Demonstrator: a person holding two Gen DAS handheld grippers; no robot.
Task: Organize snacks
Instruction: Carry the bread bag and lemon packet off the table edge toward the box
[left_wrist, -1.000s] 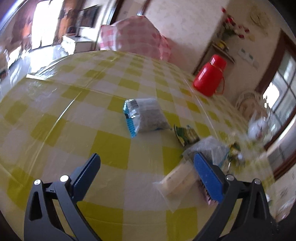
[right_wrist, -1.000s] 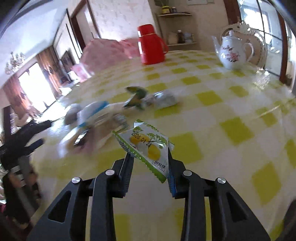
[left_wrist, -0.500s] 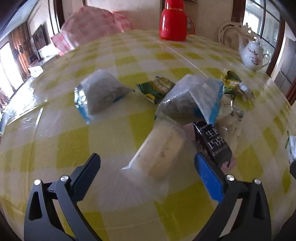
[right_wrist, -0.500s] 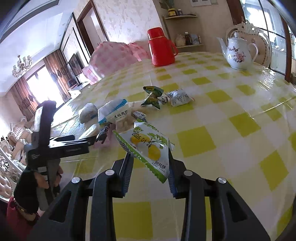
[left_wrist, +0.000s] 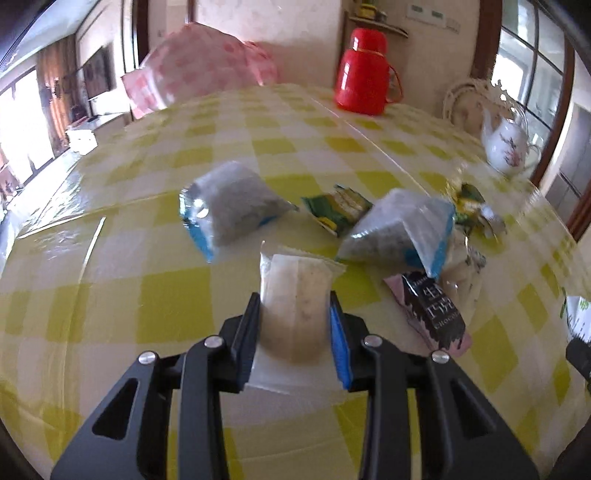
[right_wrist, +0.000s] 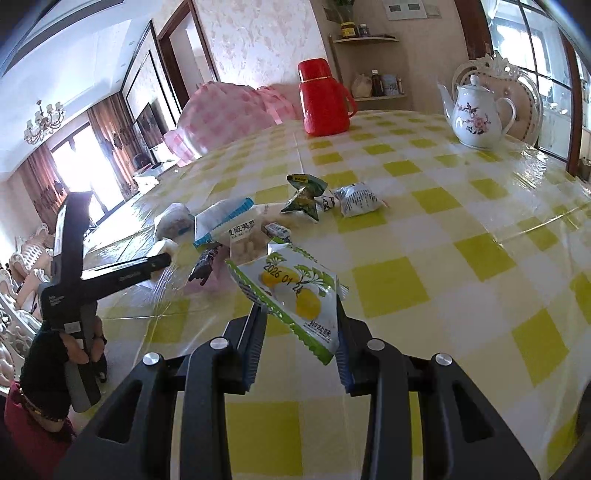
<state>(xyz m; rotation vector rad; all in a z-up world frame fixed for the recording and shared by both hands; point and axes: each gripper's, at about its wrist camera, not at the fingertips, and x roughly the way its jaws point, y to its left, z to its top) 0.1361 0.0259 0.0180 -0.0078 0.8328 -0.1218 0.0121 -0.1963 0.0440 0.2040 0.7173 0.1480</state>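
The left tongs squeeze a pale bar just off the tabletop and the right tongs pinch a green packet, so either slippery wrapper might slide out and drop.

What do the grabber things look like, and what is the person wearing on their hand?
Each grabber is black with cut-out holes and silver screws. The left gripper and right gripper both have blue ridged fingers. The left hand wears a dark fingerless glove, with a dark red sleeve below. No cables show.
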